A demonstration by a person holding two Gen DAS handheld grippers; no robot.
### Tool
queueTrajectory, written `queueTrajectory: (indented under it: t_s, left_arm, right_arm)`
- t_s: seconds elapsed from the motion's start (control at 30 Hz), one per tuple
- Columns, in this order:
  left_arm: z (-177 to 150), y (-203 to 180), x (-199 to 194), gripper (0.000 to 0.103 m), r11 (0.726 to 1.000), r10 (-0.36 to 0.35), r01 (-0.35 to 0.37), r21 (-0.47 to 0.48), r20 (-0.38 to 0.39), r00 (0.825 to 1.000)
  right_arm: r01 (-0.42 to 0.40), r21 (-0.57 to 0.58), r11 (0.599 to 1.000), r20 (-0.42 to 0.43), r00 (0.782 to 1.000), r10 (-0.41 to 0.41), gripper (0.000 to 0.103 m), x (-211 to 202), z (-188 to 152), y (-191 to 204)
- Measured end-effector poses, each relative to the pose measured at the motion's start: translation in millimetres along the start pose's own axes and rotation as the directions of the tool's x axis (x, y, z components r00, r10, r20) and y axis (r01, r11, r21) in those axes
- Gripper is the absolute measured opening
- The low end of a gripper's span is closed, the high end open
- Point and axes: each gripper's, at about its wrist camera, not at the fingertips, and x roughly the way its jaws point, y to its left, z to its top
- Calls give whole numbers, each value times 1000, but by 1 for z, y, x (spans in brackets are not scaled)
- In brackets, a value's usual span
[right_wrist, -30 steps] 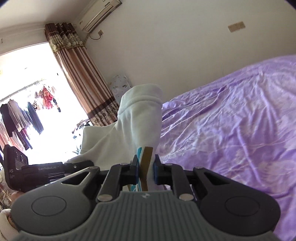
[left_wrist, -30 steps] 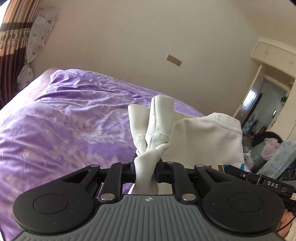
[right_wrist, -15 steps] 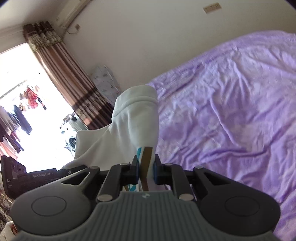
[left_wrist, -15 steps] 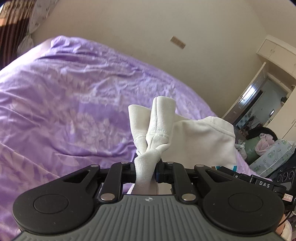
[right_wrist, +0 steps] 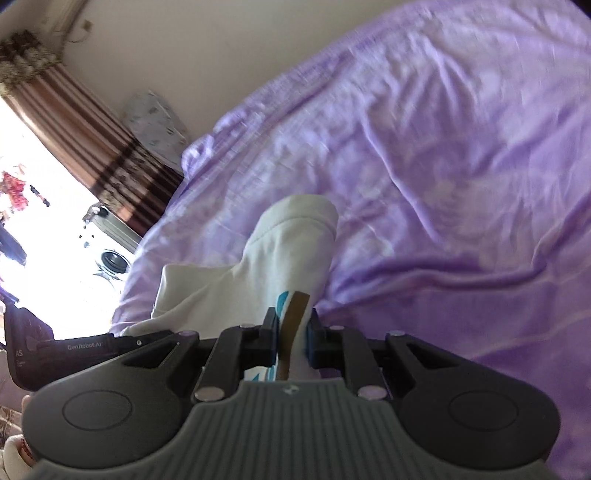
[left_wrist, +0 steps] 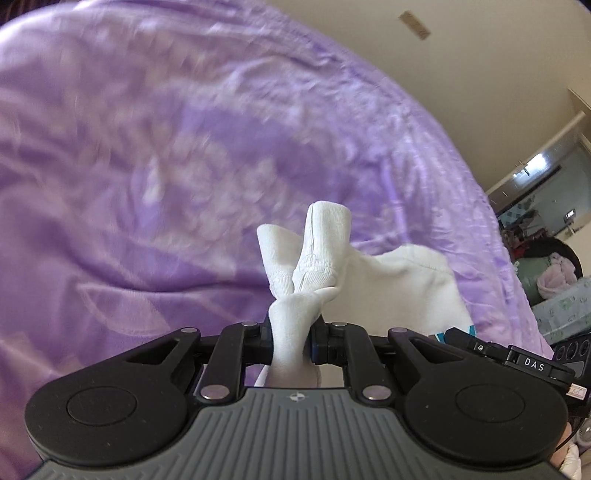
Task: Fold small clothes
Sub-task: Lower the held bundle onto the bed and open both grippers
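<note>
Left gripper (left_wrist: 291, 341) pinches a bunched corner of the white garment (left_wrist: 388, 284); right gripper (right_wrist: 291, 334) pinches another edge. Held apart above the purple bedspread (left_wrist: 184, 166), likely for laying it flat.

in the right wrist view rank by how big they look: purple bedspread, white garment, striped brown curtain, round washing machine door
1. Purple satin bedspread
2. White cotton garment, though it sits nearest the camera
3. Striped brown curtain
4. Round washing machine door

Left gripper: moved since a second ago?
Yes. The left gripper, shut on the white garment, has dropped and tipped toward the purple bedspread; the wall plate has slid toward the frame's top.
</note>
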Motion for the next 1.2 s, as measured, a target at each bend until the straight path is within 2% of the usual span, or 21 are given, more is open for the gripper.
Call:
queueTrajectory:
  t_s: [0.1,0.2,0.37,0.43,0.57,0.7,0.87,1.0,1.2]
  left_arm:
    - [-1,25,18,18,997,-18,17,-70,-19,1000]
    - [-4,44,28,21,990,-60,57,-126,-22,998]
    - [-7,46,29,30,992,-62,63,-110,11,998]
    - [-6,43,25,32,994,-45,45,-104,3,999]
    - [-11,31,7,40,994,22,-21,-112,8,1000]
    - [-32,12,-20,43,994,86,-83,-72,40,995]
    - [-55,-7,-52,44,994,91,-89,-64,33,995]
    - [-73,-19,-83,47,997,66,-64,-36,40,997]
    - [-107,-18,-111,52,998,43,-42,-48,19,999]
  right_arm:
    - [11,51,999,-38,999,-9,10,25,2,-26]
    - [-10,122,992,-58,998,17,11,41,1,-49]
    - [-6,169,986,-69,997,18,14,49,-2,-64]
    - [19,141,990,-62,998,-10,19,44,-2,-58]
    - [125,27,992,-31,992,-124,34,20,-3,-36]
    - [191,-67,979,12,982,-190,34,-15,-11,-16]
    - [197,-120,973,26,980,-195,35,-56,-36,6]
    - [184,-184,966,13,983,-185,38,-80,-62,30]
    - [193,-293,936,-1,979,-203,40,-106,-107,60]
